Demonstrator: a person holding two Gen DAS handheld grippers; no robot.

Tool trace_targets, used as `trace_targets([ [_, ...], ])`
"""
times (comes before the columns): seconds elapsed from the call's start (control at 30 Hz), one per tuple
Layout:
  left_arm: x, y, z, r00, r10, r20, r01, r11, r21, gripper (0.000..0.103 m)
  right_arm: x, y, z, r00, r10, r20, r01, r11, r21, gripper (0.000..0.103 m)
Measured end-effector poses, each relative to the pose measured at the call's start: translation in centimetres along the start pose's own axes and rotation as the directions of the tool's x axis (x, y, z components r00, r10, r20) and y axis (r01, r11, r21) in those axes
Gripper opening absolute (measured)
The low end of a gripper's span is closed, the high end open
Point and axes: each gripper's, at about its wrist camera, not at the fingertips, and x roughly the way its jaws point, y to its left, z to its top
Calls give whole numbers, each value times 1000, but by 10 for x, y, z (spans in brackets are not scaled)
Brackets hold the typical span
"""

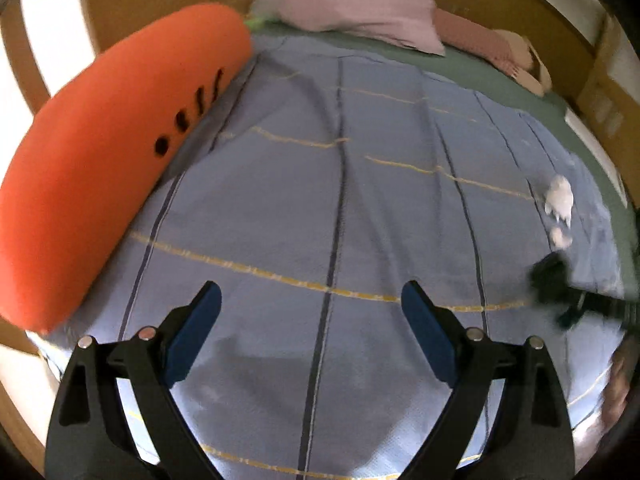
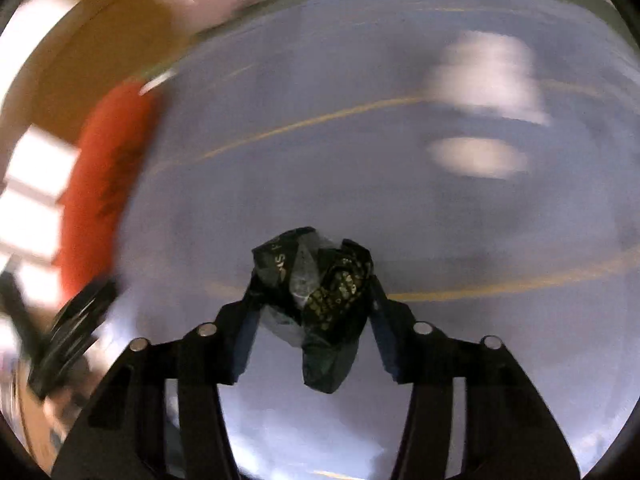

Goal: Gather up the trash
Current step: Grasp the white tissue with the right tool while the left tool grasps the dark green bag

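My right gripper (image 2: 315,282) is shut on a crumpled black plastic wrapper (image 2: 324,300) with gold print; the wrapper hangs between the pads above the blue bedspread (image 2: 320,160). Two crumpled white paper scraps lie on the bedspread ahead of it to the right, a larger scrap (image 2: 484,76) and a smaller scrap (image 2: 476,156), both blurred. In the left wrist view the same larger scrap (image 1: 560,196) and smaller scrap (image 1: 559,237) lie at the right, just beyond the blurred dark right gripper (image 1: 554,276). My left gripper (image 1: 312,292) stands open over bare bedspread (image 1: 320,200), holding nothing.
A long orange carrot-shaped cushion (image 1: 104,152) lies along the bed's left side. A pink pillow (image 1: 360,0) and a second pinkish cushion (image 1: 492,46) sit at the head on a green sheet (image 1: 460,64). Wooden walls surround the bed.
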Motion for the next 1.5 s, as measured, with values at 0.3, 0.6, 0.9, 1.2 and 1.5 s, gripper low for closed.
trace_targets([
  [0.3,5,14,0,1000,10,-26,-11,999,-39,92,-44,-32,57,834,-472,286,454,881,129,81],
  [0.6,8,25,2,999,15,-32,-17,997,-69,93,-42,-171,89,795,-593,129,501,762,410,63],
  [0.9,6,28,0,999,23,-27,-26,996,-90,93,-66,-146,49,836,-523,165,475,841,261,19],
  [1.2,9,19,-2,999,27,-22,-28,998,-55,94,-45,-133,42,850,-525,49,510,842,176,47],
  [1.5,14,1,-2,998,-51,-25,51,999,10,97,-30,-127,44,830,-553,79,544,832,109,29],
])
